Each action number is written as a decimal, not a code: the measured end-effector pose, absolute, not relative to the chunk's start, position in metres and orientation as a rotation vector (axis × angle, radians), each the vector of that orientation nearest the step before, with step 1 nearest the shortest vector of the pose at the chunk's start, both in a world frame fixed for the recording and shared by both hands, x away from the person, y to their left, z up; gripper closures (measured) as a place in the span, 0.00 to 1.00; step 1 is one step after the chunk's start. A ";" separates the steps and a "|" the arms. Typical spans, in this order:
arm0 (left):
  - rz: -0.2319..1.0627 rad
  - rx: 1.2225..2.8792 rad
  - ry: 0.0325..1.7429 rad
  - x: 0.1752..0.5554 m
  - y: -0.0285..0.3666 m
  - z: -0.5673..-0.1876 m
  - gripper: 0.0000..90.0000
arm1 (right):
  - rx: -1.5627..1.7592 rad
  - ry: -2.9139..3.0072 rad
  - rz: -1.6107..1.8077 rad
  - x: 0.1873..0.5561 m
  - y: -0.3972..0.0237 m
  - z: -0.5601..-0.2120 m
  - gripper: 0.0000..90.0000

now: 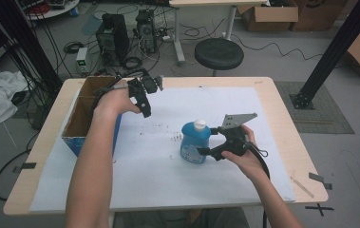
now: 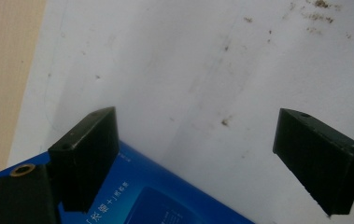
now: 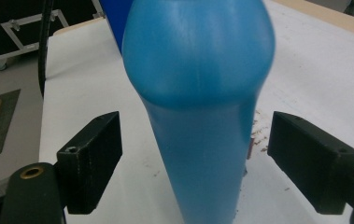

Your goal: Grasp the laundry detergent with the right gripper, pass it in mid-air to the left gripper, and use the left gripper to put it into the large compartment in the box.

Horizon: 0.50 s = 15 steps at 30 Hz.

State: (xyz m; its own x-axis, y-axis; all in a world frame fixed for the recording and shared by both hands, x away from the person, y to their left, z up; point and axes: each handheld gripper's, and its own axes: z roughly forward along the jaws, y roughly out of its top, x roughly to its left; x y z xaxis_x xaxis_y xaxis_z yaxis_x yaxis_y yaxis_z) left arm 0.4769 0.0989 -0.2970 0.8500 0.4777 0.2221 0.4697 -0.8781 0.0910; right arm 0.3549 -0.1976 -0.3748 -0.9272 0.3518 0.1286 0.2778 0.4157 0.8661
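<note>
A blue bottle (image 1: 194,142) with a white cap (image 1: 199,125) stands upright on the white paper near the table's middle. My right gripper (image 1: 209,141) is level at its right side. In the right gripper view the bottle (image 3: 198,107) rises between the two jaws of the right gripper (image 3: 193,158), with a gap on each side, so the jaws are open and not pressing. My left gripper (image 1: 151,99) hangs above the paper beside the box, tilted down. The left gripper (image 2: 195,154) is open with nothing between its jaws, over bare paper.
An open cardboard box (image 1: 80,116) with blue outer walls stands at the table's left; its blue side (image 2: 165,198) lies under my left jaw. White paper (image 1: 168,180) covers most of the wooden table (image 1: 291,142). A black stool (image 1: 219,53) stands beyond the far edge.
</note>
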 end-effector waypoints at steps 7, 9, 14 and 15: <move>0.376 2.989 0.770 0.476 0.100 -0.297 0.17 | 0.577 2.575 1.527 0.355 -0.190 -0.383 0.20; 0.373 2.990 0.769 0.476 0.100 -0.298 0.17 | 0.583 2.559 1.529 0.355 -0.188 -0.385 0.21; 0.377 2.985 0.767 0.475 0.100 -0.298 0.17 | 0.589 2.549 1.522 0.356 -0.185 -0.389 0.21; 0.376 2.984 0.767 0.476 0.100 -0.298 0.17 | 0.591 2.543 1.520 0.357 -0.184 -0.389 0.21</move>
State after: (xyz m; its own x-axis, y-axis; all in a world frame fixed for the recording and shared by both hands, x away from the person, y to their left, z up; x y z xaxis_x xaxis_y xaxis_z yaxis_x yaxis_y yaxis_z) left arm 0.4755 0.1001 -0.2977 0.8486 0.4796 0.2232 0.4704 -0.8772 0.0965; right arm 0.3565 -0.1843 -0.3894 -0.9166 0.3885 0.0949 0.2675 0.4192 0.8676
